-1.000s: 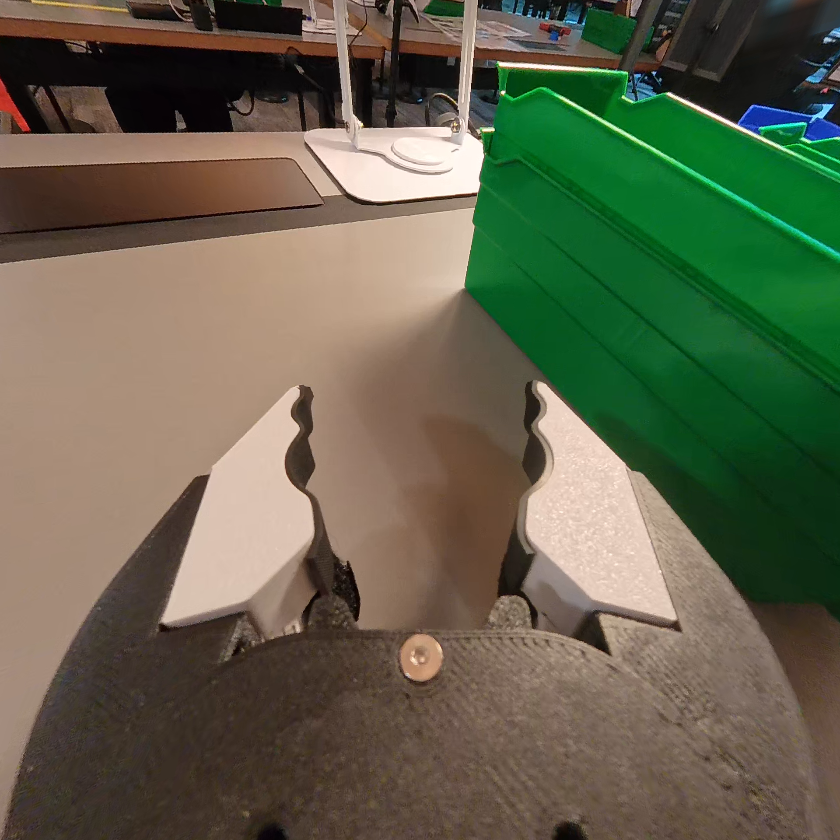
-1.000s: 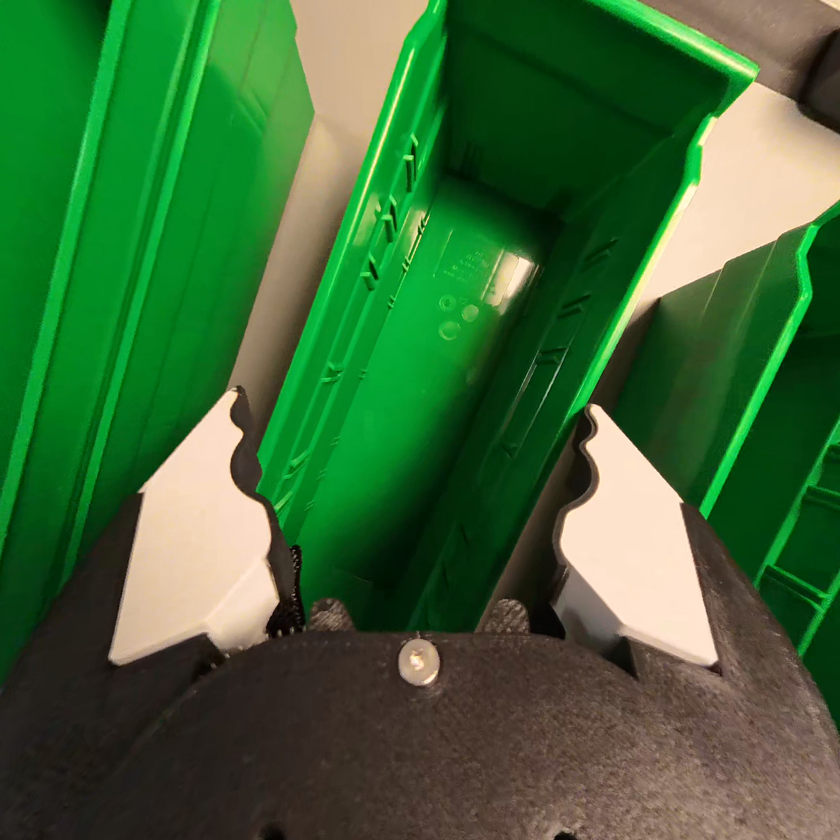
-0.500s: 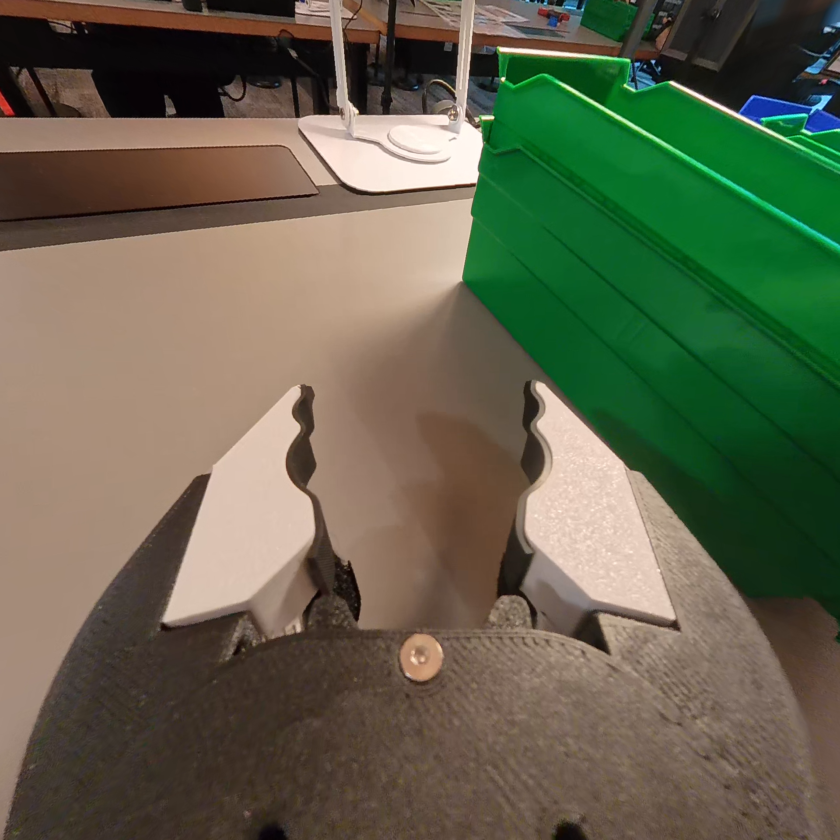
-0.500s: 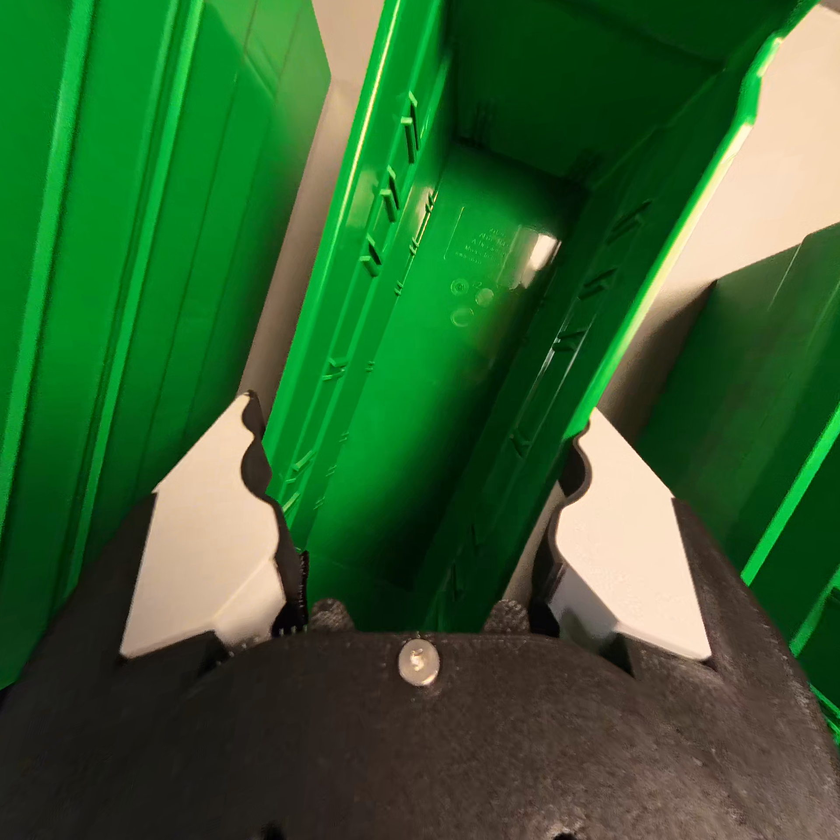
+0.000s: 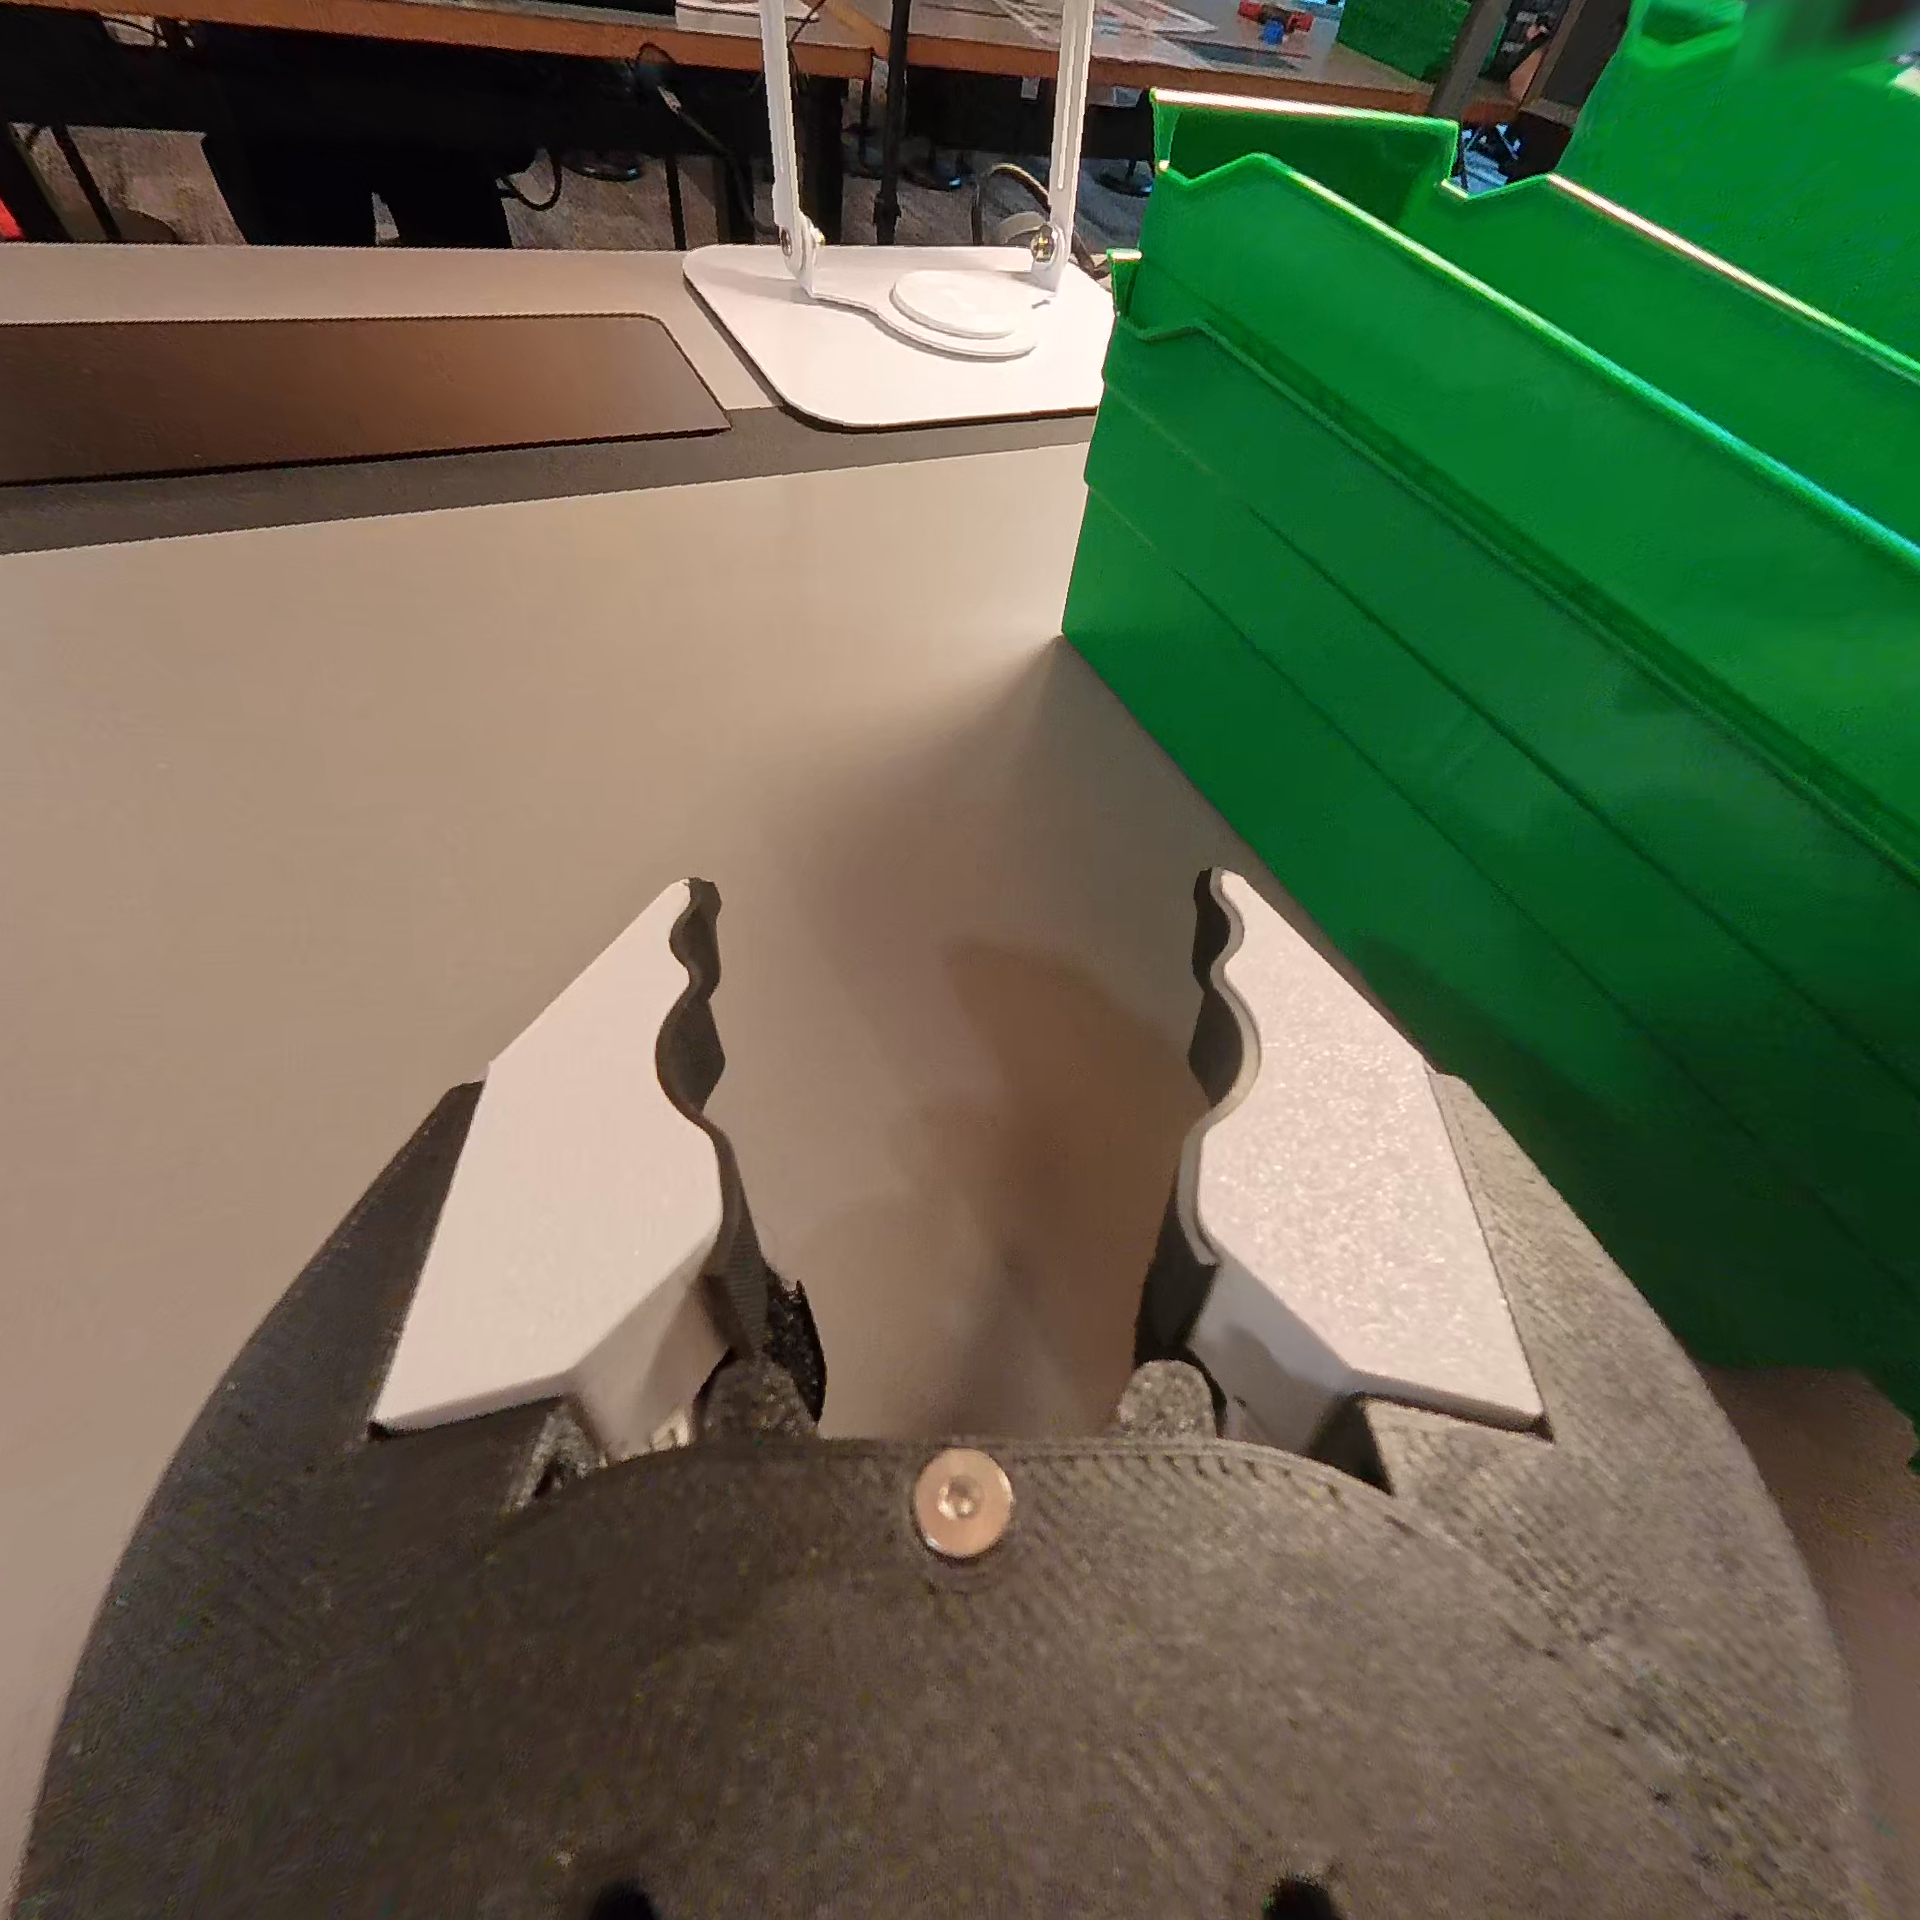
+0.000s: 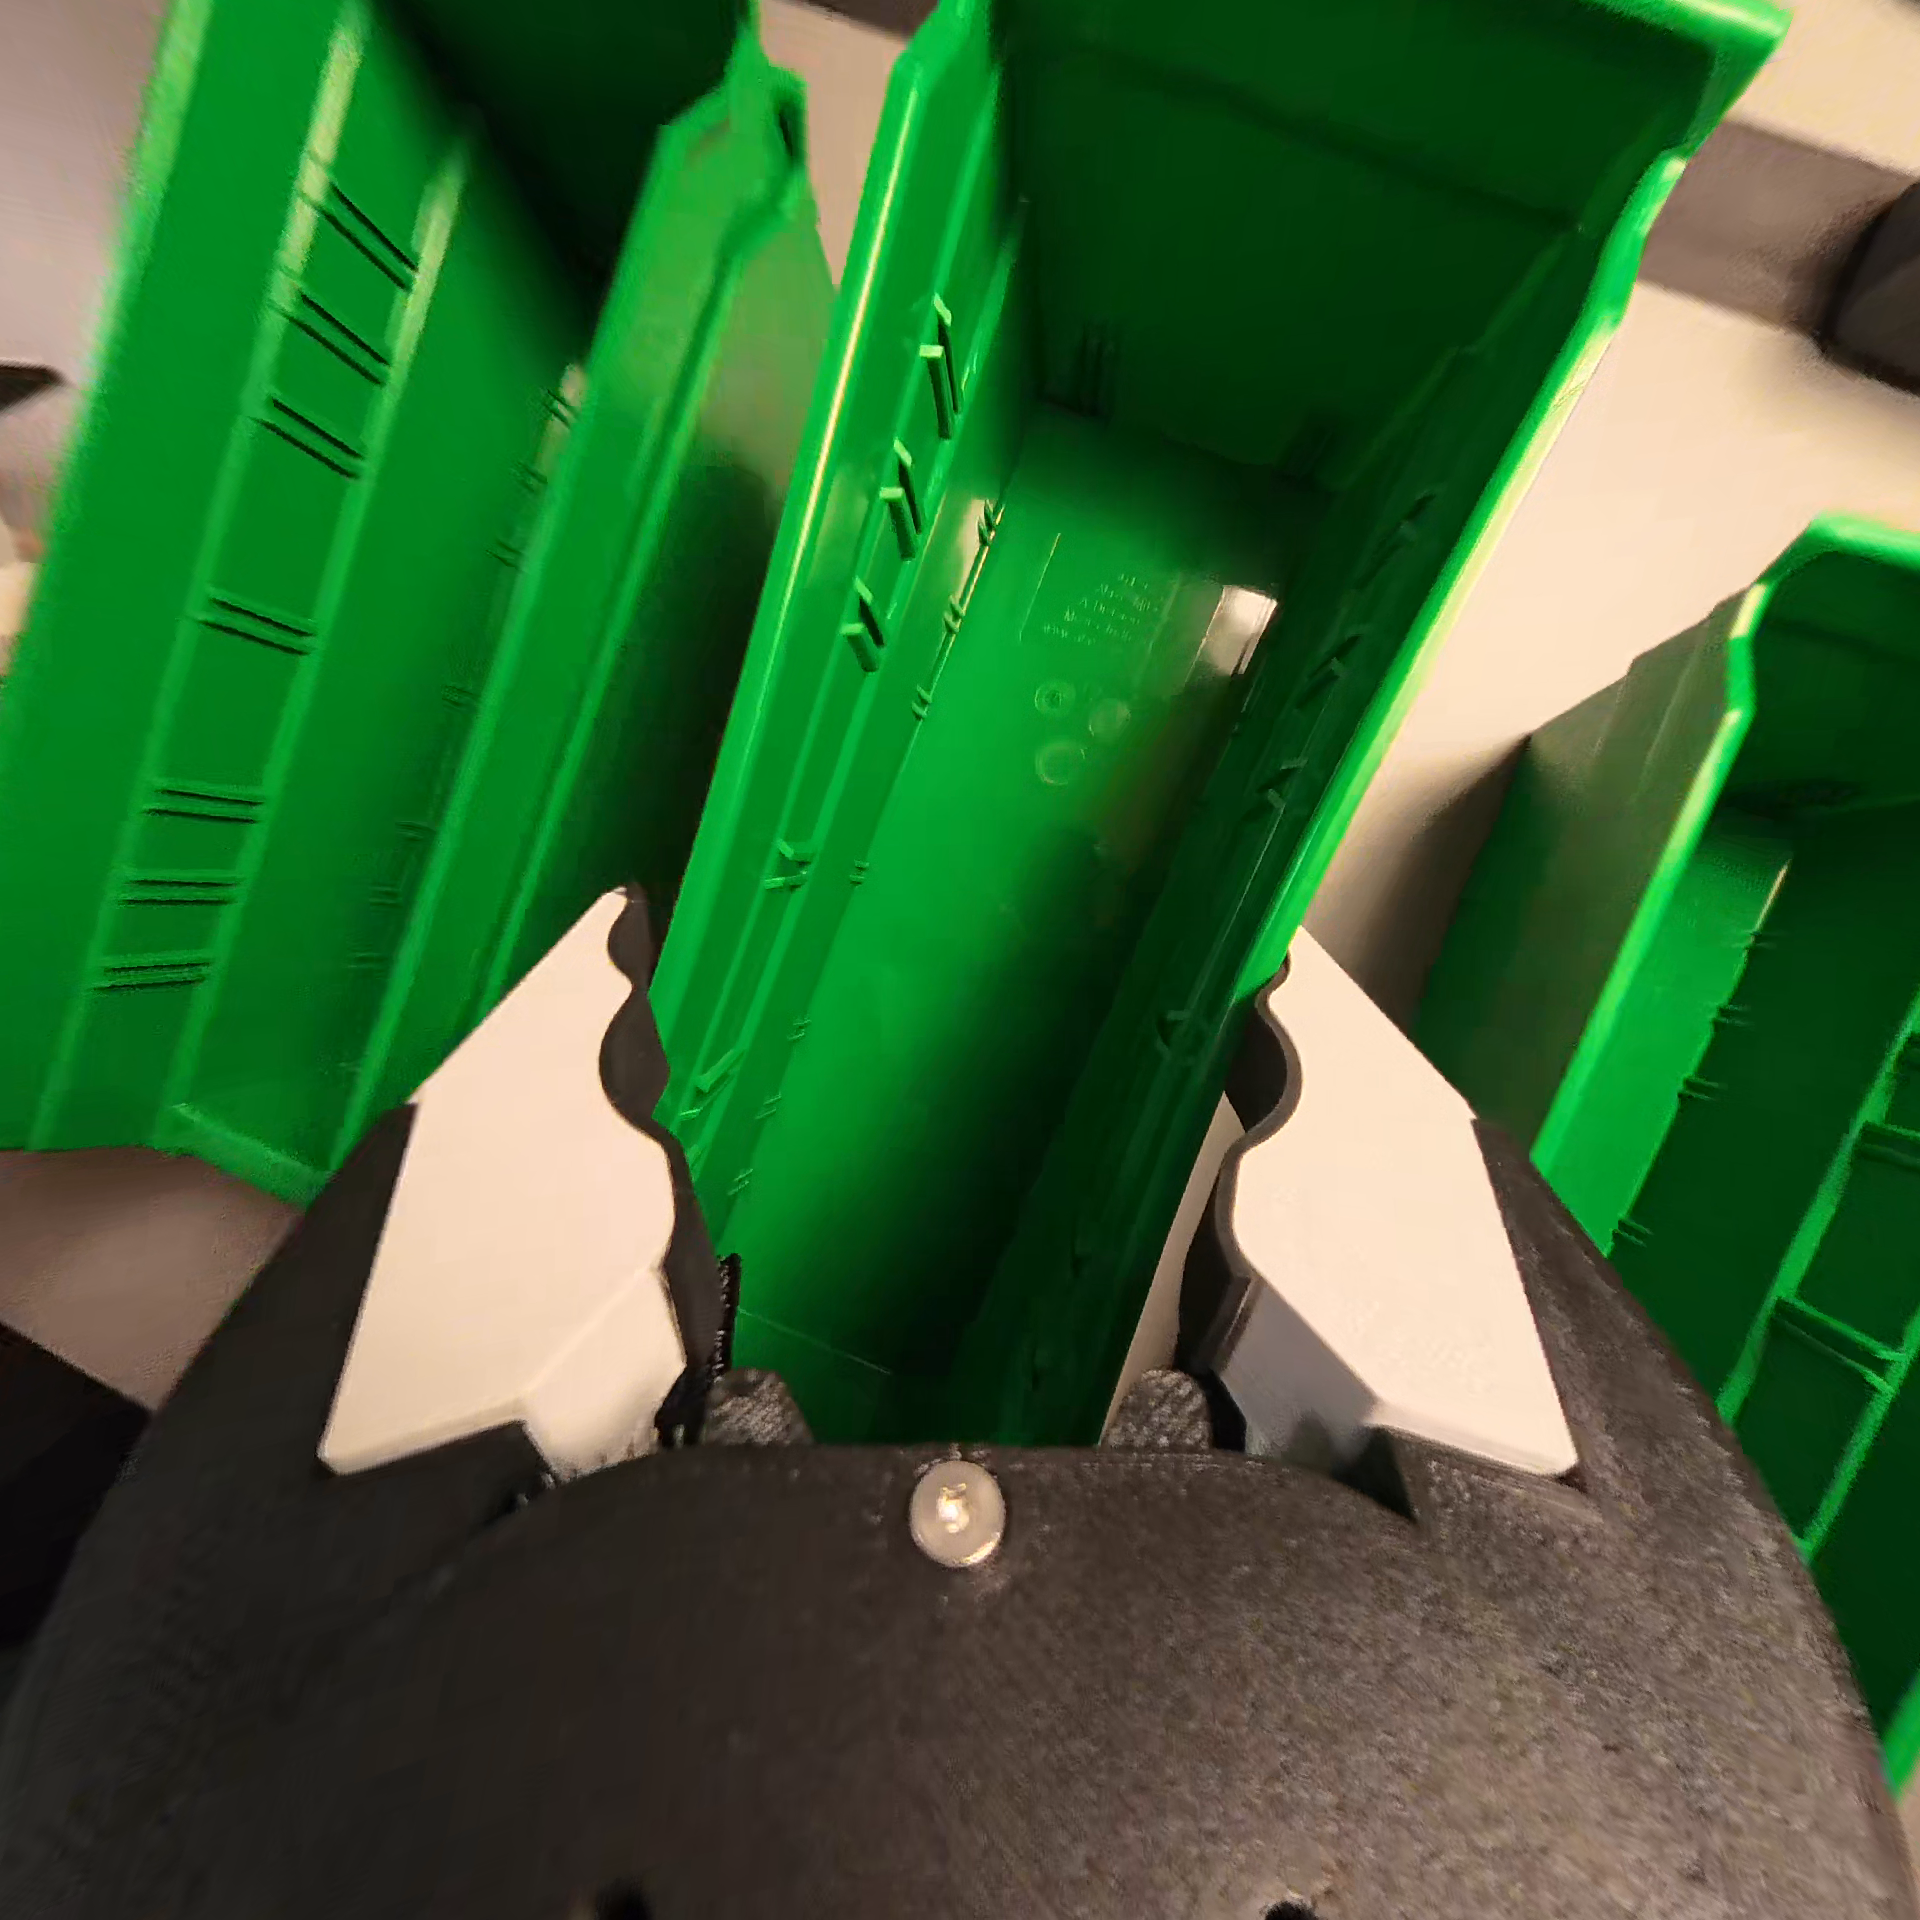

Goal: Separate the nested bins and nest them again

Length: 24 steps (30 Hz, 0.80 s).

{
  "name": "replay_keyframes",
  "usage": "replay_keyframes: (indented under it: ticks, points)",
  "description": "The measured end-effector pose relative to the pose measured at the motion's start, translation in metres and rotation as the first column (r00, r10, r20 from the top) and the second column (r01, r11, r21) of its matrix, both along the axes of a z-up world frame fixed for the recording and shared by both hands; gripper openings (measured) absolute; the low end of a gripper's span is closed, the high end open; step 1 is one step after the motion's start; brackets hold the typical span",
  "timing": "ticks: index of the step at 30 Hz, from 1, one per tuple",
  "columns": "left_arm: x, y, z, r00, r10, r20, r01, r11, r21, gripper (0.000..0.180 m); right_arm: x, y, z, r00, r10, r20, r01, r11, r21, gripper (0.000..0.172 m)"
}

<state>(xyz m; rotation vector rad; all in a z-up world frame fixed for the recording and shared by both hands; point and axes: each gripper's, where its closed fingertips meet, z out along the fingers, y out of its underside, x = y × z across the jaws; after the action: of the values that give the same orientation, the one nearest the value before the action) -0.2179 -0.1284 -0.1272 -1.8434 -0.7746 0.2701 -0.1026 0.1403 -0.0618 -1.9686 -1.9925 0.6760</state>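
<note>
- Your left gripper (image 5: 956, 894) hangs over a smooth pale grey counter (image 5: 416, 779); its fingers are spread wide, with only bare surface and a soft shadow between them.
- Ahead of that gripper a dark band crosses the counter, and a dark flat mat (image 5: 343, 390) lies beyond it to the left.
- Straight ahead past the band sits a white stand base (image 5: 914, 353) with two thin white uprights rising from it.
- Farther off you see wooden-topped desks (image 5: 623, 26), cables and dark floor below them.
- Just to the right of your left gripper stands a stack of nested green bins (image 5: 1507, 644), its long side wall running away from the right fingertip; the wall is near that finger, but you cannot tell whether they touch.
- Your right gripper (image 6: 951, 945) looks down into a long green bin (image 6: 987, 935), and its two fingers sit against the outside of the bin's side walls, gripping it across its width.
- To the left of this gripper another green bin (image 6: 260, 623) stands close by, blurred, and hems in the left finger.
- To the right a third green bin (image 6: 1766, 987) stands apart, with a strip of pale counter between.
</note>
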Motion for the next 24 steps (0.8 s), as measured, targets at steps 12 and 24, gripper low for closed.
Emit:
replay_keyframes:
  ticks: [12, 24]
  points:
    - [0.002, 0.001, -0.001, 1.000, -0.006, 0.010, 0.006, 1.000, 0.004, 0.092, -0.022, -0.082, 0.123, 0.974, 0.108, -0.199, -0.134, 0.984, -0.121, 0.114]
    - [0.003, -0.001, 0.000, 0.999, -0.017, 0.050, 0.015, 0.999, 0.043, 0.092, -0.048, -0.133, 0.089, 0.992, 0.074, -0.105, -0.093, 0.976, -0.197, 0.117]
